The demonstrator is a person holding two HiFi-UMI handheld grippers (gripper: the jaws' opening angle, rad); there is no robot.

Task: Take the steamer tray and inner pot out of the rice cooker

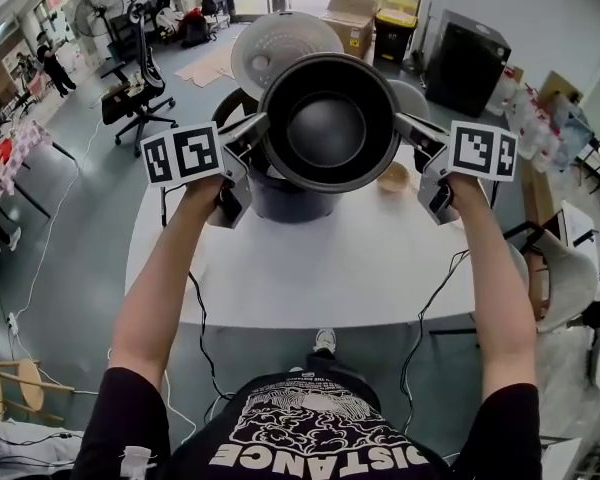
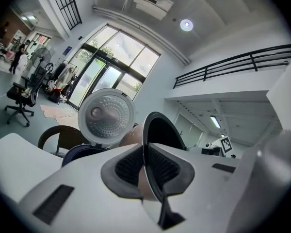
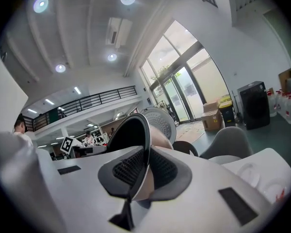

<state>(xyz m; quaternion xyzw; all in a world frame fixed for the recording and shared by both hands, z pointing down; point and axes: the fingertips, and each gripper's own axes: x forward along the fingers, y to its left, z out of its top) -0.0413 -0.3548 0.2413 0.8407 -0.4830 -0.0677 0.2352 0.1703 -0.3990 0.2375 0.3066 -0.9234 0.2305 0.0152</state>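
A black inner pot [image 1: 327, 123] with a metal rim hangs in the air above the dark blue rice cooker [image 1: 280, 196] on the white table [image 1: 310, 268]. My left gripper [image 1: 261, 128] is shut on the pot's left rim, and my right gripper [image 1: 400, 126] is shut on its right rim. In the left gripper view the rim [image 2: 146, 152] runs between the ribbed pads [image 2: 128, 166]. The right gripper view shows the same pinch on the rim [image 3: 146, 152]. The cooker's lid [image 1: 285, 40] stands open behind the pot. No steamer tray is in sight.
A small tan bowl [image 1: 392, 178] sits on the table right of the cooker. A black office chair [image 1: 140, 93] stands at the far left, and a grey chair [image 1: 560, 278] at the table's right side. Cardboard boxes [image 1: 352, 18] and a black cabinet [image 1: 466, 63] stand beyond.
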